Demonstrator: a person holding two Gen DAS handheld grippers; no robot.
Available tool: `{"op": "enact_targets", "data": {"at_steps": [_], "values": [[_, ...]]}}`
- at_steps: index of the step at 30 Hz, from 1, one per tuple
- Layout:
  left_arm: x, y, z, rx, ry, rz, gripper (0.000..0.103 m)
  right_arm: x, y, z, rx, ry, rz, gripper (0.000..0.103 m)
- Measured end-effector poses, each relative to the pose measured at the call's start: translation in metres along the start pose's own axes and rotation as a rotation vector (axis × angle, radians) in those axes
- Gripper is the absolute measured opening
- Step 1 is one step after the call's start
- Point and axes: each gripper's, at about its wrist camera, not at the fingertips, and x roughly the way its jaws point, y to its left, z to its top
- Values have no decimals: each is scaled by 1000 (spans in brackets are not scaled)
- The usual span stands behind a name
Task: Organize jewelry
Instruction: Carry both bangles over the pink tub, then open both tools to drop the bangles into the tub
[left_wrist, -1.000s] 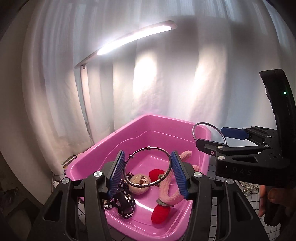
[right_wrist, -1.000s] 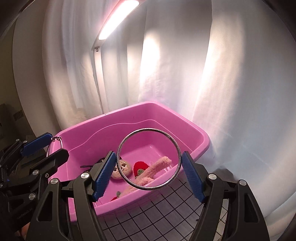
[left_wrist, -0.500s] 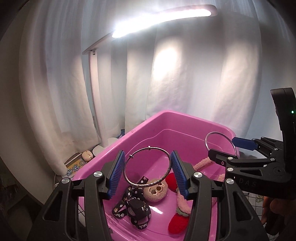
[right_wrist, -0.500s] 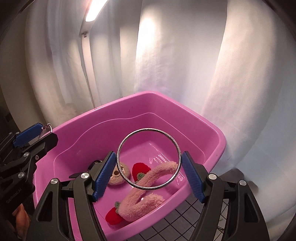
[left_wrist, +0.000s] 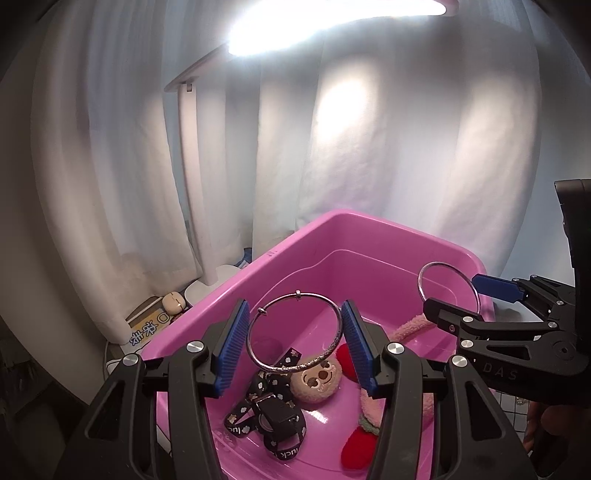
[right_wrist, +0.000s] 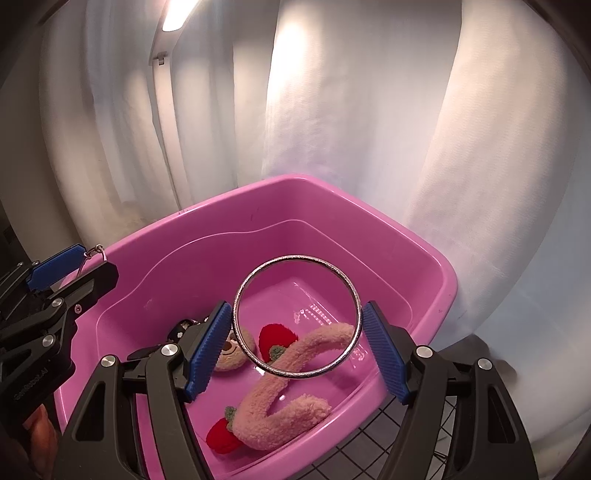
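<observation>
My left gripper (left_wrist: 294, 334) is shut on a thin silver bangle with a clasp (left_wrist: 334, 341), held over the left part of the pink tub (left_wrist: 306, 236). My right gripper (right_wrist: 297, 328) is shut on a plain silver bangle (right_wrist: 349, 288), held over the tub's (right_wrist: 258, 192) middle. Each gripper shows in the other's view: the right one (left_wrist: 448, 295) with its bangle (left_wrist: 421, 280) at the right, the left one (right_wrist: 70, 267) at the left edge.
In the tub lie a pink fuzzy headband with red strawberries (right_wrist: 280, 398), a round plush bear face (left_wrist: 316, 378) and a black printed strap (left_wrist: 273, 417). A white curtain (left_wrist: 369, 147) hangs behind. A lit desk lamp (left_wrist: 332, 22) stands at the left. Gridded mat (right_wrist: 369, 446) lies under the tub.
Both grippers have moved forward and higher over the tub, each still holding its bangle. The tub's inside shows more fully now.
</observation>
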Motion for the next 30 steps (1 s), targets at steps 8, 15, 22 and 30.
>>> {"op": "enact_targets", "data": {"at_steps": [8, 15, 22, 30], "values": [[4, 4, 0, -18, 22, 16, 84, 3, 1, -1, -10, 33, -34, 71], [-1, 5, 1, -19, 2, 20, 88, 0, 3, -1, -9, 29, -52, 72], [-3, 7, 1, -33, 18, 31, 89, -4, 1, -2, 7, 24, -56, 72], [-14, 5, 2, -36, 23, 41, 92, -18, -2, -6, 27, 5, -62, 72]]}}
